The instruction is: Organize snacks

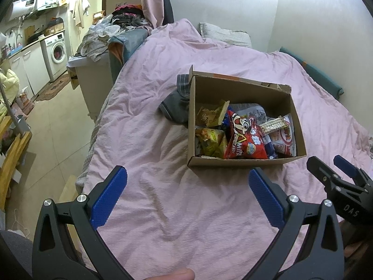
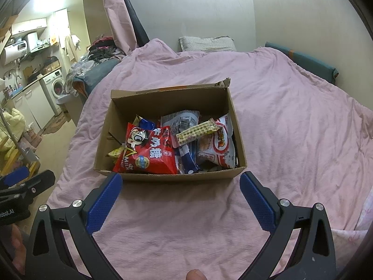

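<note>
Cardboard box (image 2: 167, 175) sits open on bed's pink cover (image 2: 291, 121), snacks piled inside: red candy bag (image 2: 149, 154) at front, white packet (image 2: 221, 147) by right wall, yellow wafer bar (image 2: 198, 130) lying across top. Left tongs (image 1: 187, 182) spread wide, empty, above cover near box. Right tongs (image 2: 180, 186) likewise wide, empty, just short of box's near wall.

You face a bed under a wrinkled pink cover (image 2: 268, 98), pale walls (image 2: 198, 7) at twelve o'clock. At ten o'clock, a washing machine (image 1: 57, 52) beside white cabinets (image 1: 25, 67), beige tiled floor (image 1: 53, 126) below.
</note>
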A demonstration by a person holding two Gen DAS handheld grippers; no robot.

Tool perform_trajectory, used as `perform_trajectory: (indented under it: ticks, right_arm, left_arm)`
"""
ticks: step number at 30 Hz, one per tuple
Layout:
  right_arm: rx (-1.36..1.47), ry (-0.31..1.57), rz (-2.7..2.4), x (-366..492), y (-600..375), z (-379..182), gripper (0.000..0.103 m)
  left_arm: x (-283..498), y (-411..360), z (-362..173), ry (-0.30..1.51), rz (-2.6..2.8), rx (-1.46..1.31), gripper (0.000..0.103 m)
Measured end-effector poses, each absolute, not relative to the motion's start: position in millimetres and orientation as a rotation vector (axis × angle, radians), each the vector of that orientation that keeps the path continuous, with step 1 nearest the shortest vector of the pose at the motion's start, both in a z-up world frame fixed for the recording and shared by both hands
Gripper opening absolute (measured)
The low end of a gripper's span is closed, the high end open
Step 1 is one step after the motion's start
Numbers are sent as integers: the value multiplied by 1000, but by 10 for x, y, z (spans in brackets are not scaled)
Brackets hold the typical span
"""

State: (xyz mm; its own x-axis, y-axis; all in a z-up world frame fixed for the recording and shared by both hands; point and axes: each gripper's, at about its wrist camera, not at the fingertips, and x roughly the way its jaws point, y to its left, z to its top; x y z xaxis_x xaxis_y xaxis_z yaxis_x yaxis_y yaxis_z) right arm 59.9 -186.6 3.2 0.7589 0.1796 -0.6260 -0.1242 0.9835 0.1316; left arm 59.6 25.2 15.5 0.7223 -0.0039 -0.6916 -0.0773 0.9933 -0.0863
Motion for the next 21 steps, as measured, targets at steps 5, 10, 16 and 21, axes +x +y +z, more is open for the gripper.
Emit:
perform_trajectory:
  ticks: [5,10,16,21]
  right_arm:
    - [92,685,168,601,-1884,32,103]
    - [100,689,168,601,-1900,38,103]
    - [98,690,169,604,-1905,37,103]
    - [100,685,168,595,-1906,41,103]
  left_arm:
    - [594,250,153,764,42,-113,103]
    - [592,253,149,765,41,-112,103]
    - [592,275,135,772,50,-116,103]
    - [588,276,131,773,48,-114,103]
